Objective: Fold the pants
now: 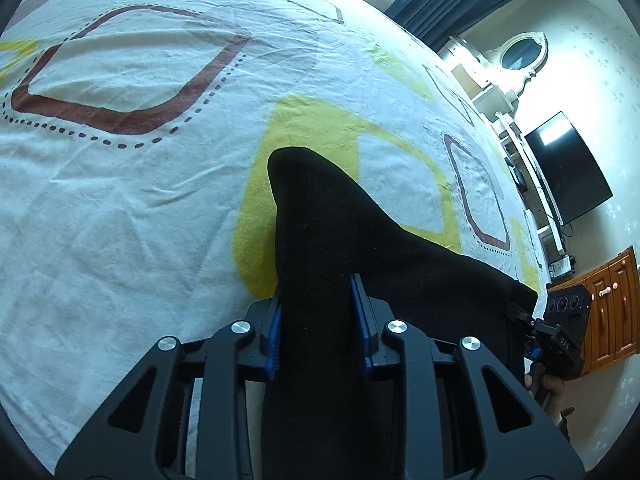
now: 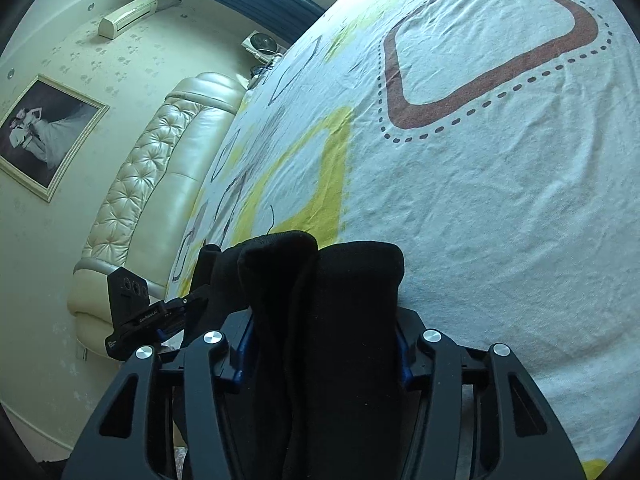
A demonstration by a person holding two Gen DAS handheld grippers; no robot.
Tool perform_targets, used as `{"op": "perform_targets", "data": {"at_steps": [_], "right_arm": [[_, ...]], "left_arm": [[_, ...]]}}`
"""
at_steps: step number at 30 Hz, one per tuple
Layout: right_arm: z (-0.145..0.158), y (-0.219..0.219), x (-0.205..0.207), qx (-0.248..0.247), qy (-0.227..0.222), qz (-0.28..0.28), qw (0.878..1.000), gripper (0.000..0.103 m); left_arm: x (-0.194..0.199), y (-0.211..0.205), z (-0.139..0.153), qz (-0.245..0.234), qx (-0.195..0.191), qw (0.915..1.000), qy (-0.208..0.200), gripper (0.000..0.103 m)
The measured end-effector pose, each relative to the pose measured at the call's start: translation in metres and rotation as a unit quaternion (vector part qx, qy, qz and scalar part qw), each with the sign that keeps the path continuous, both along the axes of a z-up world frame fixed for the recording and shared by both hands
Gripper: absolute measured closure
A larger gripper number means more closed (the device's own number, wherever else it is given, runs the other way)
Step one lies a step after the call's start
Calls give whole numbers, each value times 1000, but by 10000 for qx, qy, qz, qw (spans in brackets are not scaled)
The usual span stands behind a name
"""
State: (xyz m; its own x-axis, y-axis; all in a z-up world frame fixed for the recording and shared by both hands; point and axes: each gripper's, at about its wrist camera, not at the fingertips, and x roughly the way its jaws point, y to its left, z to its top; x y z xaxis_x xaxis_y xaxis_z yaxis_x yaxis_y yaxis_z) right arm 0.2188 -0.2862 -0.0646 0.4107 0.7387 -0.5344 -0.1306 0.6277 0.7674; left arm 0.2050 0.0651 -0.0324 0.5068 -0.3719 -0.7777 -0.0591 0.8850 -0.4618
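Observation:
The black pants (image 1: 320,216) are held up over a bed with a white patterned sheet (image 1: 120,184). My left gripper (image 1: 318,320) is shut on a fold of the black cloth, which runs between its blue pads and sticks out ahead. The cloth stretches to the right toward my right gripper (image 1: 532,340), seen at the edge. In the right wrist view my right gripper (image 2: 324,332) is shut on a thick bunch of the pants (image 2: 328,280). The left gripper (image 2: 168,316) shows at its left, also on the cloth.
The bed sheet (image 2: 480,200) with brown and yellow shapes fills most of both views. A padded cream headboard (image 2: 160,184) and a framed photo (image 2: 44,136) are on one side. A black TV (image 1: 568,168), a white shelf unit and a wooden cabinet (image 1: 608,304) stand on the other.

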Motion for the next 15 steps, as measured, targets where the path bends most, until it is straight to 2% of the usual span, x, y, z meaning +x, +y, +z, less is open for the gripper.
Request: {"op": "perform_targets", "data": {"at_steps": [4,8,15], "right_arm": [[3,8,11,-20,-100,-125,9999,54],[2,17,26,0,-110,-159,9998,54],[0,30,54,23,-59,-217,9997,54]], "left_arm": [[7,-3,6,43,408,9991,-143,76],[22,11,5,174,271,9994,-78,76],[52,25,5,202,396,9990,-99,76]]}}
